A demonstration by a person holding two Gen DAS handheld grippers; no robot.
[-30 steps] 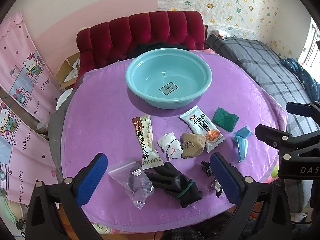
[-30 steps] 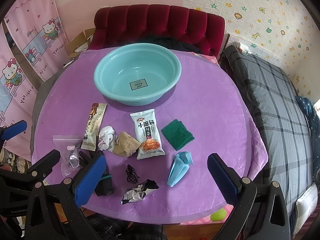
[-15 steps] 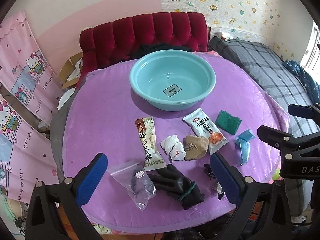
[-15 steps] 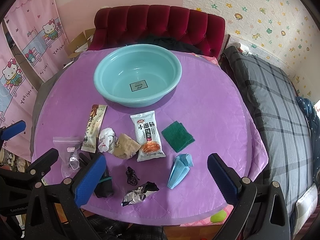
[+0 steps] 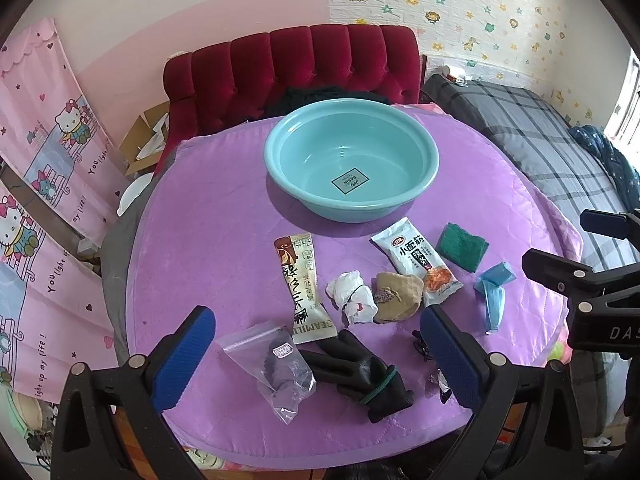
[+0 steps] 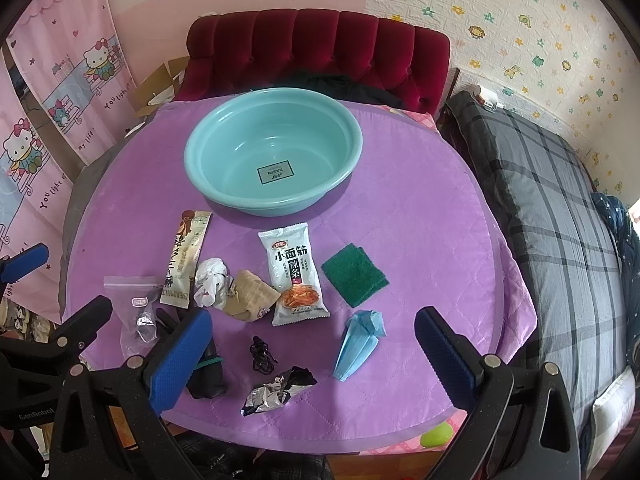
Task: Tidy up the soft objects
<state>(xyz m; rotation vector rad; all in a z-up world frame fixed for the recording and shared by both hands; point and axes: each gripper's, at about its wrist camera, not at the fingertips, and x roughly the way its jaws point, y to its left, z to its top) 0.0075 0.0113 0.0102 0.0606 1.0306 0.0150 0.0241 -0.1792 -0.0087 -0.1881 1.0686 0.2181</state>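
Resting on the round purple quilted surface [image 6: 420,220]: empty teal plastic basin [image 6: 273,151] at the far side; nearer, black rubber glove [image 5: 360,368], green scouring pad [image 6: 354,274], folded blue face mask [image 6: 359,342], white snack packet [image 6: 294,274], tan cloth [image 6: 252,295]. Left gripper [image 5: 320,364] and right gripper [image 6: 312,360]: fingers spread, holding nothing.

Left gripper [image 5: 318,364] and right gripper [image 6: 314,360]: black plastic frames, blue ribbed finger pads [image 6: 180,358], silver screws, partial white lettering "DAS" and "GenRobot".
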